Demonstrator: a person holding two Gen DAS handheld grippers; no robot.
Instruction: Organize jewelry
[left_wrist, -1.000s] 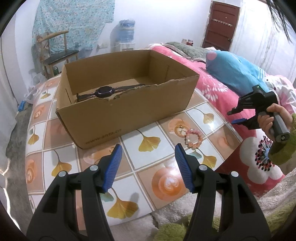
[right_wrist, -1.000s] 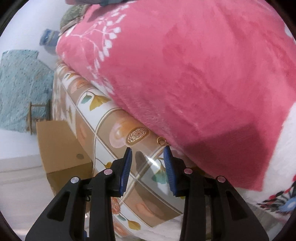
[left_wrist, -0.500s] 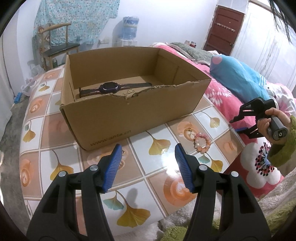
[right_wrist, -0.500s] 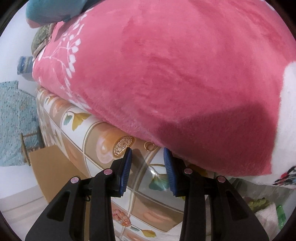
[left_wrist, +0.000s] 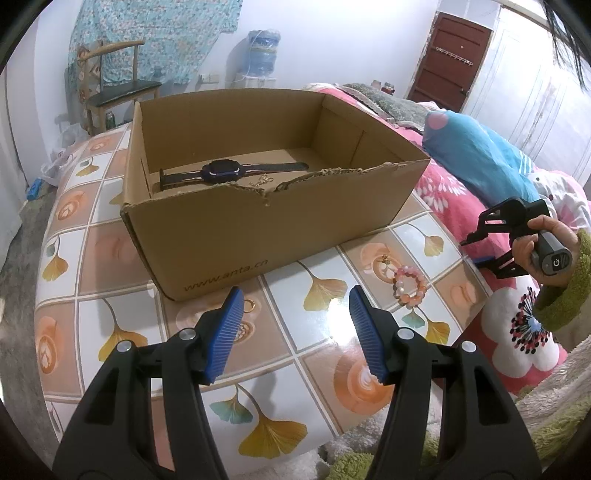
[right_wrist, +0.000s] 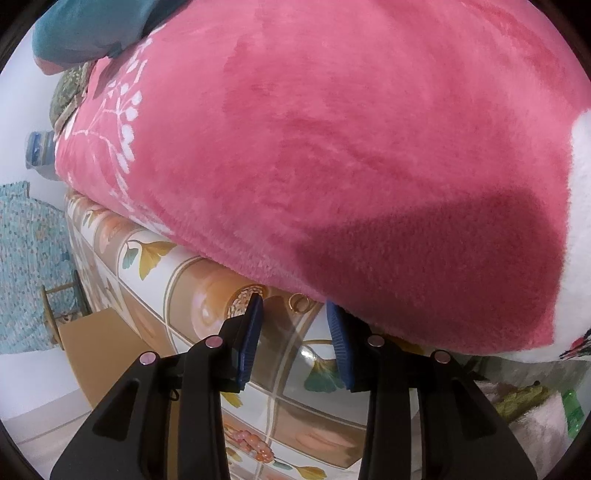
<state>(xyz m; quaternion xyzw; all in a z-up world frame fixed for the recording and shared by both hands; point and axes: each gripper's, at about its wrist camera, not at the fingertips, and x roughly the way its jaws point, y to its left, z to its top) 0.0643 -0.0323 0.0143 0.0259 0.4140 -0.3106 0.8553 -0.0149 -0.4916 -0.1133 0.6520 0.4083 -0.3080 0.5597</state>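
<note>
A cardboard box stands on the tiled table and holds a dark watch and a thin gold chain. My left gripper hovers open over the table in front of the box, with nothing between its fingers. A small gold ring lies by its left fingertip. A pink bead bracelet and a gold piece lie to the right. My right gripper is open at the table's edge, with a gold ring lying between its tips, untouched.
A pink floral blanket overhangs the table edge right above the ring. The bracelet and box show low in the right wrist view. A hand holds the right gripper. A chair stands behind the table.
The left wrist view now looks into the box from higher up. The right gripper has rolled, and the gold ring now sits between its tips rather than beyond them.
</note>
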